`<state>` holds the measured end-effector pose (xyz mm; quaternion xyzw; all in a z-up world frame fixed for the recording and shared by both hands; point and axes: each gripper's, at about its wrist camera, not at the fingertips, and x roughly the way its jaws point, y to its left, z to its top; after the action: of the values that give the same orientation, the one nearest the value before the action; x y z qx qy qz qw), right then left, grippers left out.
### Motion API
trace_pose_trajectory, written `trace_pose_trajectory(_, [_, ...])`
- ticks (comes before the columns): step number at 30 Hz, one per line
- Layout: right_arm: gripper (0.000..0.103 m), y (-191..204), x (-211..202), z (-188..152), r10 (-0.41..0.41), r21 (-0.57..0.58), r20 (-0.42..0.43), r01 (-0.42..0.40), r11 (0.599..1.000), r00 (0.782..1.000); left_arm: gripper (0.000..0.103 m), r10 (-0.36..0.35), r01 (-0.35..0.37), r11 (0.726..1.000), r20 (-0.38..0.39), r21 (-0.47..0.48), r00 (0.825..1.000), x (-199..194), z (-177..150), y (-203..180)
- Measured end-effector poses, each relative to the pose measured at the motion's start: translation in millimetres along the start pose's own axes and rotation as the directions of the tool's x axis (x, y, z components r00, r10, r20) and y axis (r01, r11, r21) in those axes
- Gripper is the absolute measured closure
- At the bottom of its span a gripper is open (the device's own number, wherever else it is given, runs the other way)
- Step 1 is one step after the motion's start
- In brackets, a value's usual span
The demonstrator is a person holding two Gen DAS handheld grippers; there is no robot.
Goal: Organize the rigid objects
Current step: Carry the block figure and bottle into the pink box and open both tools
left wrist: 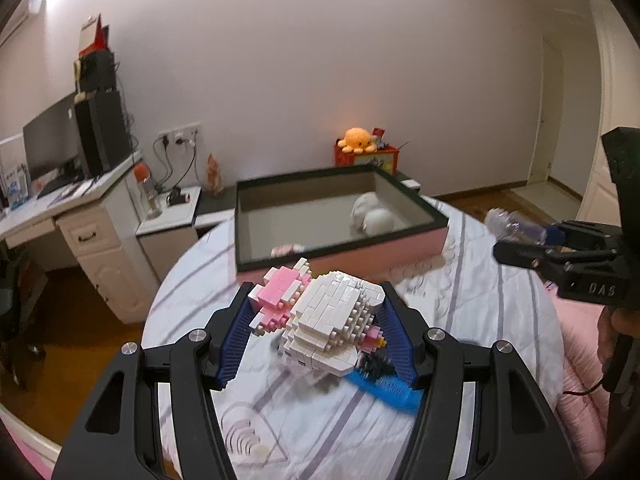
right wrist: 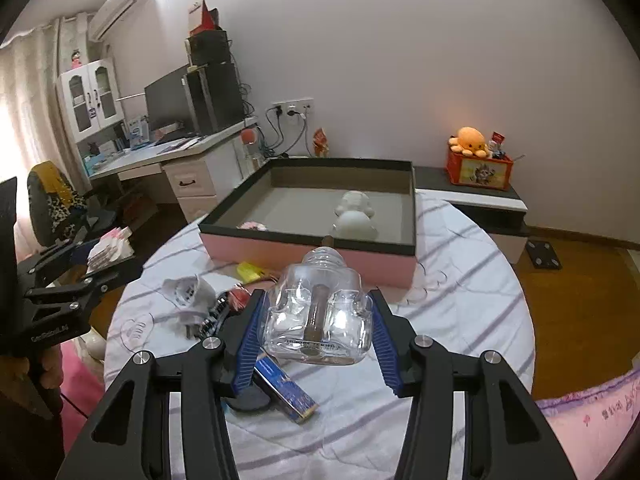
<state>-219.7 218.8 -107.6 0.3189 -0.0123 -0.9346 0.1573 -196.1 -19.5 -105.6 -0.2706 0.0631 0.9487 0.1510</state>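
A round table under a white cloth with lilac stripes [right wrist: 460, 292] stands in a bedroom with a white desk [right wrist: 192, 160] and wooden floor. On it sits a shallow pink-sided, dark-rimmed box [right wrist: 308, 252] (two white round figures inside). The left gripper [left wrist: 316, 320] is clamped on a pink-and-white brick-built figure [left wrist: 320, 316], held above the cloth. The right gripper [right wrist: 318, 324] is clamped on a clear glass bottle [right wrist: 320, 312], near the box's front wall.

surface: striped bedsheet [right wrist: 460, 312] | on it: pink box [right wrist: 304, 256]; white plug [right wrist: 188, 292]; yellow item [right wrist: 249, 271]; blue box [right wrist: 286, 390]
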Motion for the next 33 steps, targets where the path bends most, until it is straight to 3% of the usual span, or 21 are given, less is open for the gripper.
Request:
trace_pose_trajectory(10, [0.052,2,31,42,0.04,-0.076,-0.011,-0.041,0.996,0.999,0.042,0.005,-0.005,0.998,0.002,0.064,1.0,38,51,8])
trace_pose_trajectory(19, [0.052,7,116,92,0.084,-0.111,-0.11,-0.096,0.989,0.99,0.042,-0.02,0.025,0.998,-0.085,0.06,0.996,121,85,29])
trace_pose_trajectory(24, [0.052,10,168,104,0.072,-0.119,-0.186,-0.095,0.988,0.98,0.042,0.025,-0.013,0.997,-0.174,0.071,0.984,177,88,43])
trace_pose_trajectory(26, [0.052,12,188,106,0.066,-0.129,-0.224,-0.096,0.987,0.972,0.042,0.013,-0.003,0.999,-0.2,0.049,0.98,194,87,51])
trace_pose_trajectory(33, [0.052,12,233,106,0.02,-0.167,-0.299,-0.073,0.983,0.954,0.042,0.071,-0.063,0.997,-0.246,0.039,0.967,229,77,68])
